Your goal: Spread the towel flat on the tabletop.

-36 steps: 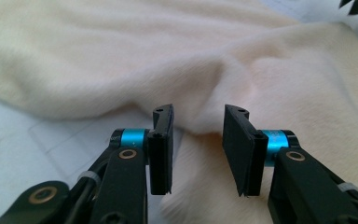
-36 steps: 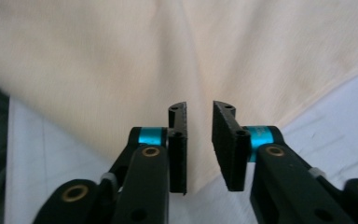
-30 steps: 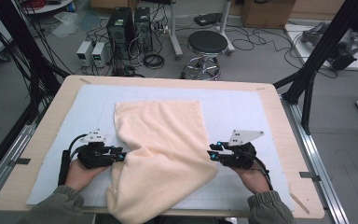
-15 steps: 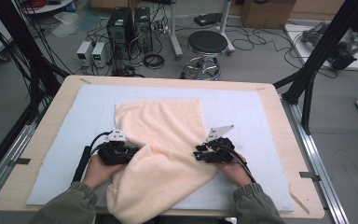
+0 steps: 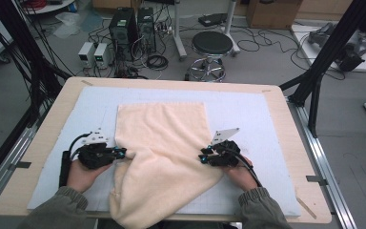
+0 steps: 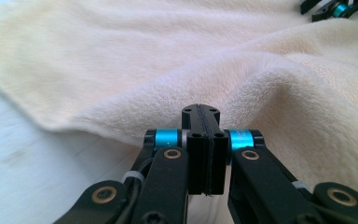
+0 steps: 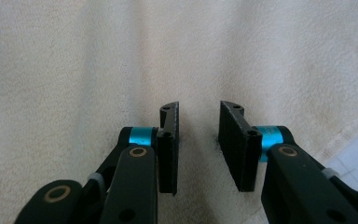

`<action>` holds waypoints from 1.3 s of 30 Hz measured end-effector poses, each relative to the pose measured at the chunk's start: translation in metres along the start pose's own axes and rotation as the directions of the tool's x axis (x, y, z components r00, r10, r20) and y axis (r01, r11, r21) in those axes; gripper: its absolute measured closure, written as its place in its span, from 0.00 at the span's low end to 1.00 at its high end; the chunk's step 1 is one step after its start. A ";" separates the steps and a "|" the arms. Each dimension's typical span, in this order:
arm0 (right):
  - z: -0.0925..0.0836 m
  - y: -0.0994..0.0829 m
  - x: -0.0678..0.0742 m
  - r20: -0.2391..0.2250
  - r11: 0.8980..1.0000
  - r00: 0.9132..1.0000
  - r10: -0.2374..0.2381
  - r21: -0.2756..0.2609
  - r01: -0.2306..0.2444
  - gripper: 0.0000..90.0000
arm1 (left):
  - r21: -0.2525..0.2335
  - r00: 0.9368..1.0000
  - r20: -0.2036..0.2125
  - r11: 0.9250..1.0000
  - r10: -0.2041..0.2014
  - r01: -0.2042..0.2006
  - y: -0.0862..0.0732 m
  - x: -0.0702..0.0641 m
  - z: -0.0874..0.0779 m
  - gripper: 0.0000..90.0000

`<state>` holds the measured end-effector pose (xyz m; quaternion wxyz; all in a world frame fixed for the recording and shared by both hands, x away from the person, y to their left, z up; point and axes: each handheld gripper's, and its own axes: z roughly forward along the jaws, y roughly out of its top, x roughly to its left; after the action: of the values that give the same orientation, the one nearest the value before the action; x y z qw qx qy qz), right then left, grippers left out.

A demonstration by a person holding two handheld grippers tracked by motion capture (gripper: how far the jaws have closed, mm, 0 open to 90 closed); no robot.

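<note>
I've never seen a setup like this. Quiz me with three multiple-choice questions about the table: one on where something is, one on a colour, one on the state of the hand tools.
1. Where does the towel lie?
A. between the two grippers, its near end hanging over the table edge
B. folded small in the far left corner
C. on the floor beside the stool

2. What colour is the towel?
A. dark blue
B. pale cream
C. red

3. How do the jaws stand?
A. both wide open
B. left gripper shut, right gripper open with a gap
C. left open, right shut

Answers: 1 A, the high view shows the towel spread between both grippers and drooping off the near edge. 2 B, every view shows cream plush. 3 B, the left gripper view shows the jaws together at the towel's edge; whether they pinch cloth is unclear. The right gripper view shows parted jaws over the towel.
</note>
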<state>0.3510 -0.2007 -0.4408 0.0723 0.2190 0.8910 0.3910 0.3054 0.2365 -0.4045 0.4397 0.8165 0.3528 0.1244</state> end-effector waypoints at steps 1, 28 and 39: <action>0.000 0.000 0.000 0.002 1.000 1.000 -0.002 0.001 0.002 0.76 | -0.009 1.000 -0.008 1.000 -0.005 0.005 0.000 0.003 -0.006 0.99; 0.000 0.010 -0.019 0.070 0.999 0.997 0.043 -0.008 -0.042 0.97 | 0.068 0.998 -0.016 0.996 -0.064 0.065 0.002 0.009 0.036 0.95; -0.001 0.032 -0.049 0.182 0.987 0.972 0.150 -0.078 -0.138 0.97 | -0.038 0.988 -0.102 0.992 -0.120 0.117 0.038 0.039 0.044 0.95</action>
<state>0.4055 -0.2038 -0.4186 0.1345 0.3165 0.8487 0.4017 0.3741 0.2213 -0.4036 0.4404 0.7793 0.4211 0.1459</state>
